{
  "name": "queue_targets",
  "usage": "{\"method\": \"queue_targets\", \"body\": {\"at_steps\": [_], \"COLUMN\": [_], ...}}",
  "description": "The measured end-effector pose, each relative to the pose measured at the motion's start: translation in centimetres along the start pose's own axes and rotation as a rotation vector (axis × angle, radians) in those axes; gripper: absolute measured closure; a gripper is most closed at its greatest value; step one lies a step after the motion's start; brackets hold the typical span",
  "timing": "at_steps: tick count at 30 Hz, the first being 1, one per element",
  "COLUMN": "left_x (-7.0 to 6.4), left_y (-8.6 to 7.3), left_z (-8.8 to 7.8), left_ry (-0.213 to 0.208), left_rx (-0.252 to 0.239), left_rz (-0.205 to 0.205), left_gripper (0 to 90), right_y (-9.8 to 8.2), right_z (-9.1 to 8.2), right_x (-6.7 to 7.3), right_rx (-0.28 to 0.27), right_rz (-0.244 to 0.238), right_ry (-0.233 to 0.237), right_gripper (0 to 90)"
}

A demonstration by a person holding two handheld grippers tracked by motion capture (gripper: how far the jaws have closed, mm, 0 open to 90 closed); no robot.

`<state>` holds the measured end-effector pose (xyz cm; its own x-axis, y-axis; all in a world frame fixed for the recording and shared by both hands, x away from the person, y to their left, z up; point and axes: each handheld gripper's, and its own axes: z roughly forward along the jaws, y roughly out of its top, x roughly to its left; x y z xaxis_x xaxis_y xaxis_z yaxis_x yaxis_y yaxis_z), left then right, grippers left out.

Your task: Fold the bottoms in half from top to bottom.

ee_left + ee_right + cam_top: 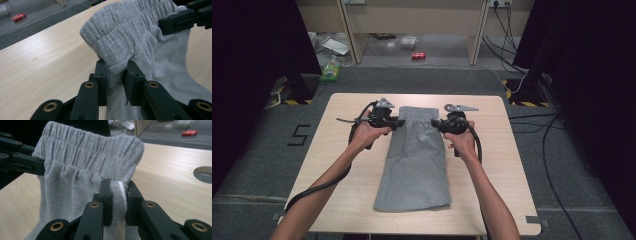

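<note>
Item: grey shorts (pixel 414 160), soft marled jersey, folded lengthwise into one long panel. The gathered elastic waistband is at the far end and the hemmed leg ends lie nearest you. The shorts lie down the middle of the pale wooden table (pixel 337 150), with the waistband end raised off the surface between your two tools.

Left gripper (pixel 398 122): your jaws are closed narrow on the left corner of the waistband. In the left gripper view the cloth (pixel 120 40) is pinched between the two black pads, bunched into small folds just below the ribbed band.

Right gripper (pixel 436 123): your jaws are likewise clamped on the right corner. In the right gripper view a fold of grey cloth (pixel 85 157) with a strip of white lining showing sits squeezed between the pads.

View notes:
- The high view gives the full length of the garment, both your forearms, and the trailing cables.
- The left gripper view shows the stitching rows of the elastic close up, and your other tool's jaw (pixel 185 20) on the far corner.
- The right gripper view shows a round hole (pixel 203 173) cut in the tabletop, and the opposite jaw (pixel 22 161) at the waistband's other end.
- A red can (pixel 418 55) lies on the floor beyond the table; its label is too small to read.

Writing: a dark figure "5" (pixel 300 135) is marked on the grey floor left of the table. No brand or tag is legible on the shorts.
</note>
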<state>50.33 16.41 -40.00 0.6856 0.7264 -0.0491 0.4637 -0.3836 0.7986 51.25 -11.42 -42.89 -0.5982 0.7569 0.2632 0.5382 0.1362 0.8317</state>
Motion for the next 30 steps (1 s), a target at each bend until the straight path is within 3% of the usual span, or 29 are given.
{"method": "queue_targets", "body": {"at_steps": [8,14,19,30], "left_x": [-2.2,-3.9,-4.7,-7.0], "left_y": [-2.4,-5.2,-7.3,-10.9], "left_z": [-2.9,-4.6,-5.0,-5.3], "left_ry": [-0.058,-0.091,-0.117,-0.152], "left_rx": [-0.060,-0.082,-0.087,-0.063], "left_rz": [0.055,0.096,0.098,0.158], "left_gripper": [74.2,74.7,74.8,74.7], "right_y": [-1.8,-3.9,-5.9,-9.9], "right_z": [-2.8,-4.3,-5.4,-7.1], "right_x": [2.4,4.1,5.3,6.7], "right_rx": [-0.029,-0.040,-0.037,-0.012], "right_rz": [-0.056,-0.089,-0.120,-0.143], "right_ry": [0.050,0.072,0.086,0.098], "right_gripper": [79.3,79.4,79.4,79.2]}}
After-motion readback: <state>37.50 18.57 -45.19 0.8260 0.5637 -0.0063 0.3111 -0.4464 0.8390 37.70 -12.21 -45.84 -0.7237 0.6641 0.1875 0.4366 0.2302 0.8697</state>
